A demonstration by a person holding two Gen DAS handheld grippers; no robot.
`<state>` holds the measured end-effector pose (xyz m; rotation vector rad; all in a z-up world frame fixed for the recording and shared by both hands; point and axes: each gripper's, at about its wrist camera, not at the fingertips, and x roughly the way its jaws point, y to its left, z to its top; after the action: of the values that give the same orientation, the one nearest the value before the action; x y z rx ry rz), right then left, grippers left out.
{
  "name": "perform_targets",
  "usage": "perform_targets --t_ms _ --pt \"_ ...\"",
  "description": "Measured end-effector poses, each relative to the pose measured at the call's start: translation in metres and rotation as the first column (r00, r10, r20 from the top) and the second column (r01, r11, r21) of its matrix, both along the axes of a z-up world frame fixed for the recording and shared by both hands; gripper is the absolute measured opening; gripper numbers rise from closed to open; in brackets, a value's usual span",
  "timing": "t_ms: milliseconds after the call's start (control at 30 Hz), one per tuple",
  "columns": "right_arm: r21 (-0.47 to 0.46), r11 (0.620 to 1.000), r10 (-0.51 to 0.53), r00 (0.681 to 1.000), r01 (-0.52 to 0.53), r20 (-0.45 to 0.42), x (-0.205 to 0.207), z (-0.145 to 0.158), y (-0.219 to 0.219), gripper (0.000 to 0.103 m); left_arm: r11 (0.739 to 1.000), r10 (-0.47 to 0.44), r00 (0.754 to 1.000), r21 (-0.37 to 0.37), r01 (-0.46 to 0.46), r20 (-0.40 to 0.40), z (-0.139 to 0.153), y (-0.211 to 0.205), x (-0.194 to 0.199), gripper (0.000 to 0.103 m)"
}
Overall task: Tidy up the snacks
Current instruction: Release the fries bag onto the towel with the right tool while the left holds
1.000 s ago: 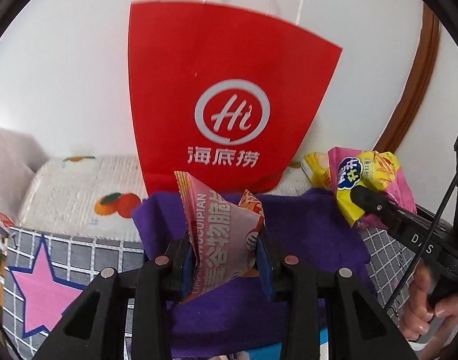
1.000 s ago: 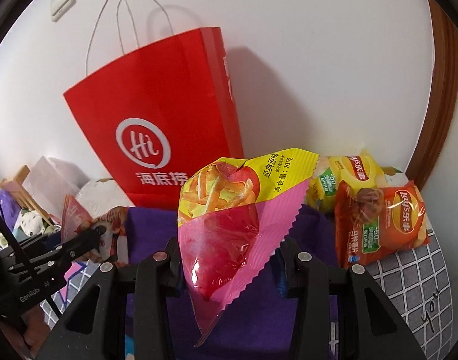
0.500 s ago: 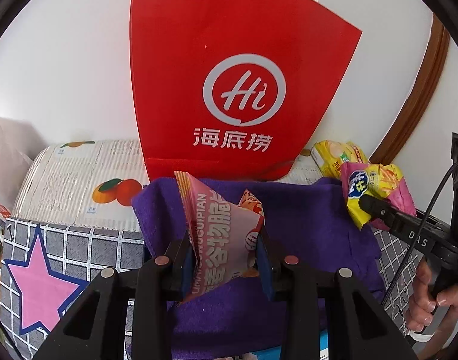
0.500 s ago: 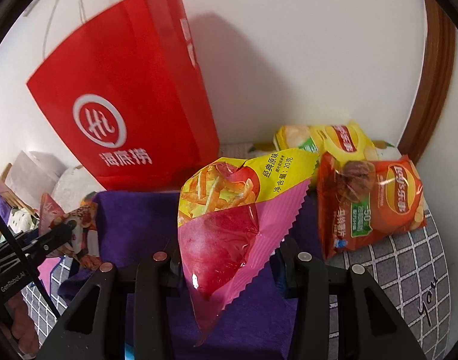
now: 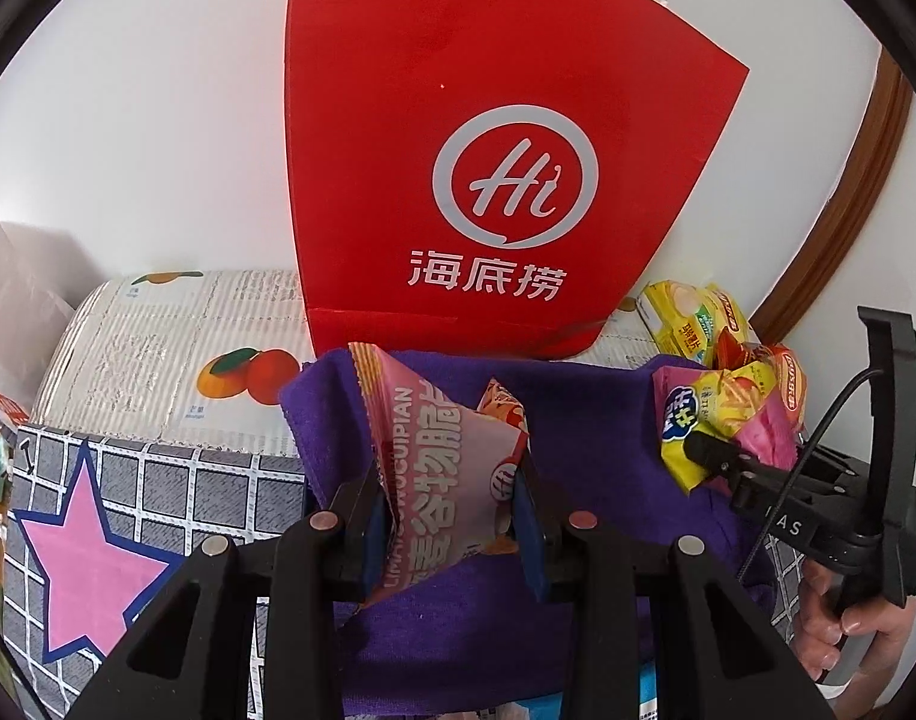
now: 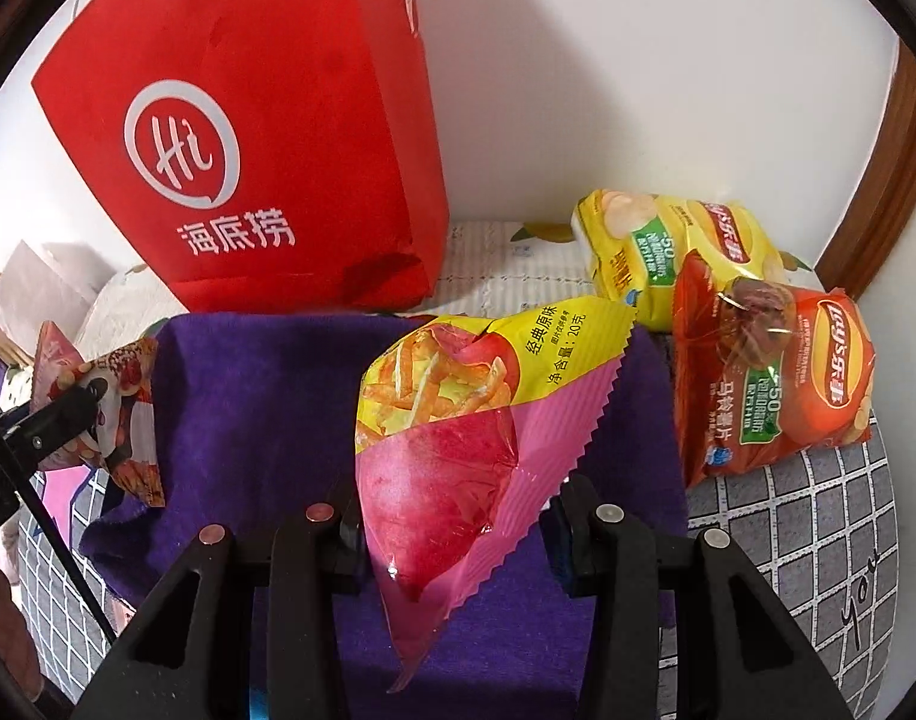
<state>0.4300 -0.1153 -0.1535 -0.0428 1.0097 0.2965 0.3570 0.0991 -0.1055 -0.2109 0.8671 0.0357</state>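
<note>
This is looking like a room in someone's home, most likely a bedroom corner. Everything is sitting on soft bedding: a grey checked bedsheet (image 5: pixel 176 492) with a pink star printed on it is lying in front, and a white quilted mat (image 5: pixel 158 348) patterned with oranges is running along behind it, against a plain white wall (image 6: pixel 637 60). A curved brown wooden trim (image 5: pixel 853 204) is showing at the right edge. A purple towel (image 6: pixel 266 396) is spreading over the bedding, a red paper shopping bag (image 5: pixel 487 150) from a hotpot restaurant is leaning on the wall, and small chip packets (image 6: pixel 769 372) are lying loose beside it, as household snacks do.
</note>
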Motion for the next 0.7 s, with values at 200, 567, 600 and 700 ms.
perform_targets --t_ms 200,567,600,700 --pt "-0.004 1.000 -0.004 1.000 0.004 -0.027 0.003 -0.007 0.001 0.043 1.000 -0.006 1.000 0.001 0.006 -0.004 0.000 -0.002 0.001 0.034" --pt "-0.020 1.000 0.002 0.998 -0.003 -0.061 0.006 -0.016 0.006 0.044 1.000 -0.012 1.000 0.003 0.012 -0.007 -0.001 -0.004 0.001 0.034" --pt "-0.022 1.000 0.002 0.998 -0.004 -0.065 0.006 -0.017 0.006 0.044 1.000 -0.014 1.000 0.001 0.014 -0.009 -0.002 -0.004 0.001 0.034" --pt "-0.028 0.999 0.014 0.997 -0.016 -0.076 0.007 -0.021 0.010 0.044 1.000 -0.019 1.000 -0.008 0.019 -0.013 -0.003 -0.005 0.001 0.034"
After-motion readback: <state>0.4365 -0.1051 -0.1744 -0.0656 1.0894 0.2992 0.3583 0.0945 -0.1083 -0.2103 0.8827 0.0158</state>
